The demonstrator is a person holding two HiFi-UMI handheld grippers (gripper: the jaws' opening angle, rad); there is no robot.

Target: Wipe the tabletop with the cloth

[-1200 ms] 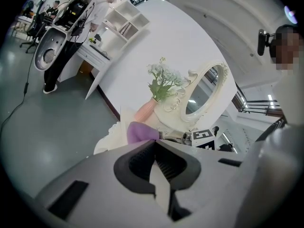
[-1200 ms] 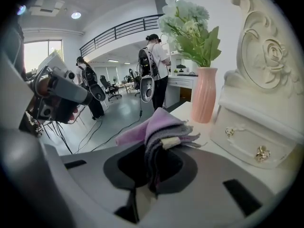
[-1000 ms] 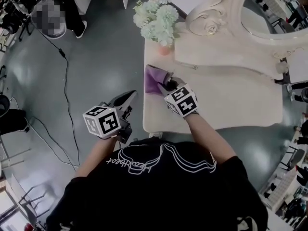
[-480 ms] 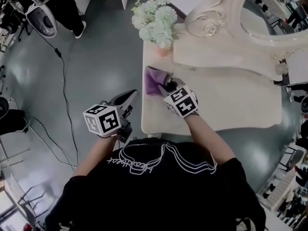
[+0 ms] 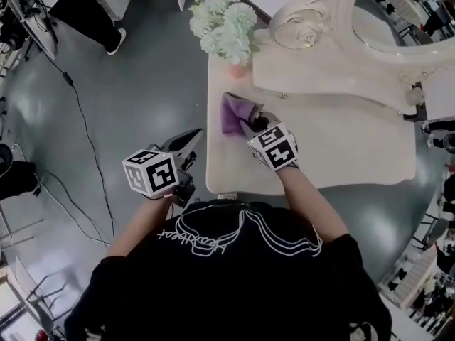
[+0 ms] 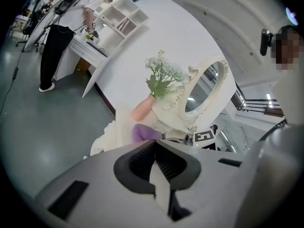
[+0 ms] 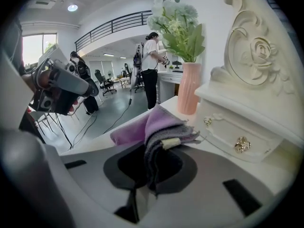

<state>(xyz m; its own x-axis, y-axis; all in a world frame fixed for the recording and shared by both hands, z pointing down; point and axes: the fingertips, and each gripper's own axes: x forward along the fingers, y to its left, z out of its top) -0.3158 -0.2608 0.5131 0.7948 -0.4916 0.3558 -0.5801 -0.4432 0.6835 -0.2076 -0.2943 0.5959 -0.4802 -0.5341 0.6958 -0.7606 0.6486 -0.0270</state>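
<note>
A purple cloth [image 5: 233,113] lies bunched on the cream tabletop [image 5: 341,148] near its left edge, just below the pink vase. My right gripper [image 5: 254,123] is shut on the cloth [image 7: 151,127], whose grey-purple folds spill out between the jaws. My left gripper [image 5: 189,142] hangs off the table's left side over the floor, its jaws shut with nothing between them [image 6: 154,148]. From the left gripper view the cloth [image 6: 141,133] shows as a small purple patch on the table edge.
A pink vase [image 5: 239,70] of pale green flowers [image 5: 224,23] stands at the table's back left corner. An ornate cream mirror frame [image 5: 320,20] and drawer unit [image 7: 237,132] line the back. A cable [image 5: 92,141] runs across the grey floor; a person [image 5: 92,6] stands far left.
My right gripper and the cloth have shifted slightly right and toward the back of the table. The left gripper has stayed about where it was.
</note>
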